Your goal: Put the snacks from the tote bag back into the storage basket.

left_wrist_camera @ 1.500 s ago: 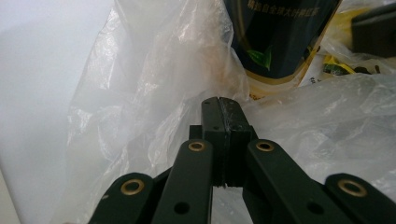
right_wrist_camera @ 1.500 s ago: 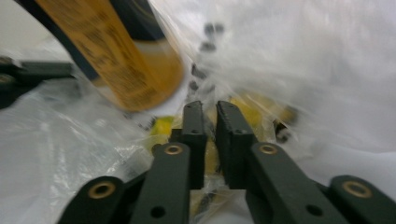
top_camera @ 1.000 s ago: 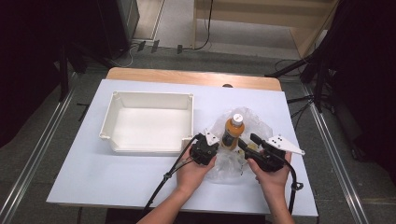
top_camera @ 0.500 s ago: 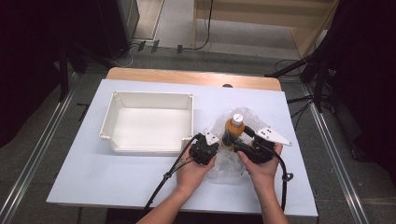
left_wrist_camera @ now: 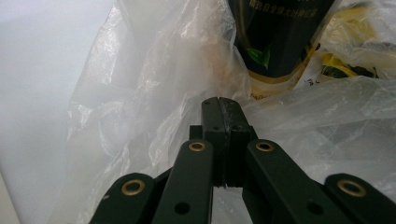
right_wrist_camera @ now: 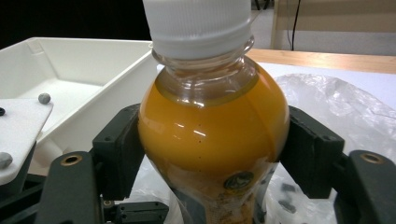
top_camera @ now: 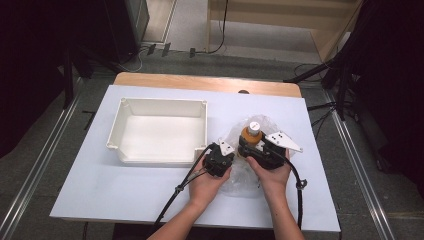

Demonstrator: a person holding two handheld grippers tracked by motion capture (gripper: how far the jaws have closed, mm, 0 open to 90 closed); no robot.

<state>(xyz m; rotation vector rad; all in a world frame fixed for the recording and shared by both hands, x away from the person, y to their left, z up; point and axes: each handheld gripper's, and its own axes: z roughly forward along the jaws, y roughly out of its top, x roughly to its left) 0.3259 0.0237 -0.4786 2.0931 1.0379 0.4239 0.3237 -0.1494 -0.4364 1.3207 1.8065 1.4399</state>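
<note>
right tongs (right_wrist_camera: 210, 144): we see them now clamped on orange drink bottle (right_wrist_camera: 212, 121), moved in from beside it
left tongs (left_wrist_camera: 223, 126): together, pinching clear plastic bag (left_wrist_camera: 154, 93) beneath bottle
meaning: we judge bottle ready to lift out

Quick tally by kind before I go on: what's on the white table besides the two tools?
Bottle of orange drink, white cap: 1
Clear plastic bag: 1
White tray: 1
Total: 3
</note>
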